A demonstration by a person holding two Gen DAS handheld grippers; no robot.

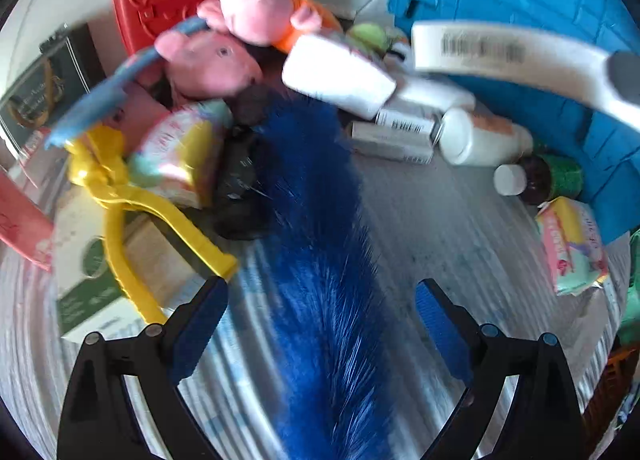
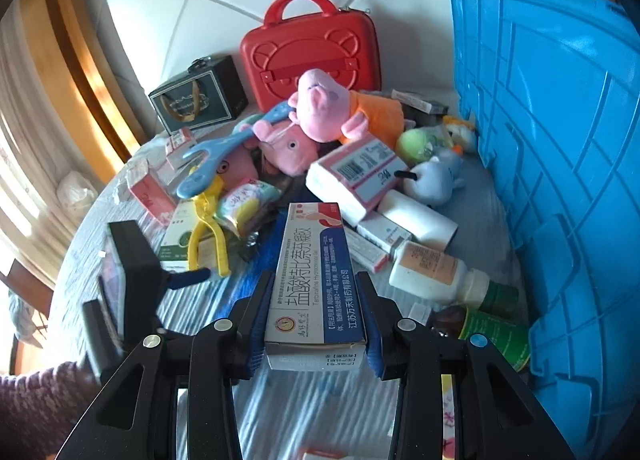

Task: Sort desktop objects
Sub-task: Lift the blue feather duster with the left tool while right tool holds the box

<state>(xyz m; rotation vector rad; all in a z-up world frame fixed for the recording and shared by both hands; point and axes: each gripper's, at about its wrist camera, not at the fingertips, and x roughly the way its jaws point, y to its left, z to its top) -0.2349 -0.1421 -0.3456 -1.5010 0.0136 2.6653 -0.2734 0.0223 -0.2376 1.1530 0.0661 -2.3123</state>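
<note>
At lower centre of the right wrist frame, my right gripper (image 2: 316, 324) clenches the medicine box (image 2: 316, 284); my left gripper (image 1: 320, 324) stands released over blue fur (image 1: 320, 260). Risk: the box's long overhang could strike the blue crate (image 2: 560, 140) and twist loose.

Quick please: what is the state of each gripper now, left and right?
Left gripper: open, holding nothing; the blue furry item lies between its fingers.
Right gripper: closed on the medicine box.
</note>
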